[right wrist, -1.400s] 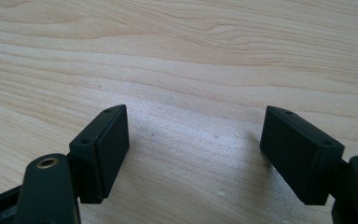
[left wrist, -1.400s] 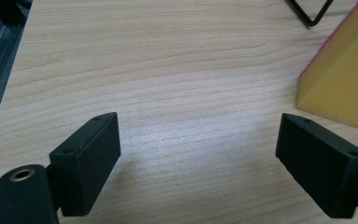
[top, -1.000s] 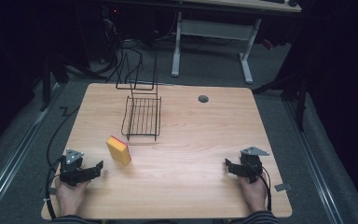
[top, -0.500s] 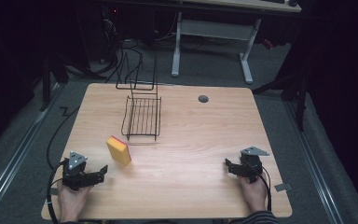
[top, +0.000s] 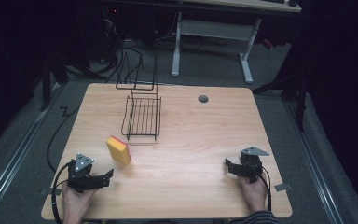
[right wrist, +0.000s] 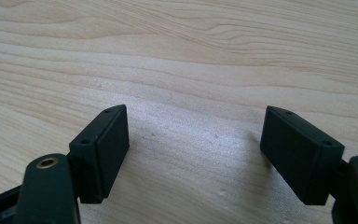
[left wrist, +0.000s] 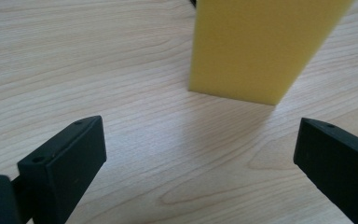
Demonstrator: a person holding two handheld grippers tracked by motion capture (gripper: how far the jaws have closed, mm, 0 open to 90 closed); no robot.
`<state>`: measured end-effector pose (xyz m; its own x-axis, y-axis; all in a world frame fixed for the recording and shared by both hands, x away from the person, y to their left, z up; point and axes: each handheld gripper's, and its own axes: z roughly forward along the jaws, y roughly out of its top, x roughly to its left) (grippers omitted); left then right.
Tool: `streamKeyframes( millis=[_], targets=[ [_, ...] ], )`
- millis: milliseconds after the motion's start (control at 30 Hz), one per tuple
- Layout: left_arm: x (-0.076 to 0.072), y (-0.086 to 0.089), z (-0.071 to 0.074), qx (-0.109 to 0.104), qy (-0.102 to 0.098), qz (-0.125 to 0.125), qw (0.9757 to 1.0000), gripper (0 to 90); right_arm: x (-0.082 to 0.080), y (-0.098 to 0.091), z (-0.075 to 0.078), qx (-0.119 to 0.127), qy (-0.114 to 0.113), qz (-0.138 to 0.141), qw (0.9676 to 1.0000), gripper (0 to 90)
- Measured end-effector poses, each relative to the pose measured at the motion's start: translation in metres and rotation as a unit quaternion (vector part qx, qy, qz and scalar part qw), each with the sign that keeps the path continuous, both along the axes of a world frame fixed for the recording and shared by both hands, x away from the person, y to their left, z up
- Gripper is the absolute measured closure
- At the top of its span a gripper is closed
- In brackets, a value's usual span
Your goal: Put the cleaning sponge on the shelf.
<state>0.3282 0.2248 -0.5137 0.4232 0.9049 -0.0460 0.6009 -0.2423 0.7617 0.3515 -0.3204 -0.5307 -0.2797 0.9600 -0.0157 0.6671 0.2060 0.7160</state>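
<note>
Sponge (top: 119,150), yellow with a red-orange face, stands on edge on the table (top: 191,135), just in front of the wire rack (top: 142,117) and a little to its left. One sponge, one rack, one table and two grippers make up the count. Nearest the sponge is the left gripper (top: 106,176), near it on the person's side and apart from it; its jaws have just been opening, they now stand wide, and nothing lies between them. In the left gripper view the sponge (left wrist: 261,46) rises ahead of the gap, a little right of centre, with bare wood between it and the jaw tips. The work in hand looks like a reach to pick the sponge up. To do it well, I would shift the gripper so the sponge sits midway between the jaws, keep the jaws wide until they pass both broad faces, and close gently, since a standing sponge would likely topple at a nudge from one jaw and squash under a hard squeeze. Well apart from the sponge, across the table, the right gripper (top: 230,164) rests low with its jaws spread and empty.
</note>
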Motion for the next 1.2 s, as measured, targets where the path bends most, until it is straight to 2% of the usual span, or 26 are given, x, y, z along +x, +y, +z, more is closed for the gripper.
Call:
streamKeyframes(
  millis=[467,700,1200],
  targets=[
    [0.002,-0.022,0.002,0.010,0.003,-0.030,0.9995,0.3,0.000,0.000,0.000,0.000,0.000,0.001,1.0000,23.8],
    [0.004,-0.027,0.007,0.007,-0.002,-0.036,0.9993,0.0,0.000,0.000,0.000,0.000,0.000,0.002,1.0000,23.9],
    [0.021,-0.040,0.021,0.002,-0.003,-0.050,0.9987,0.0,0.000,0.000,0.000,-0.001,0.000,0.003,1.0000,23.8]
  ],
)
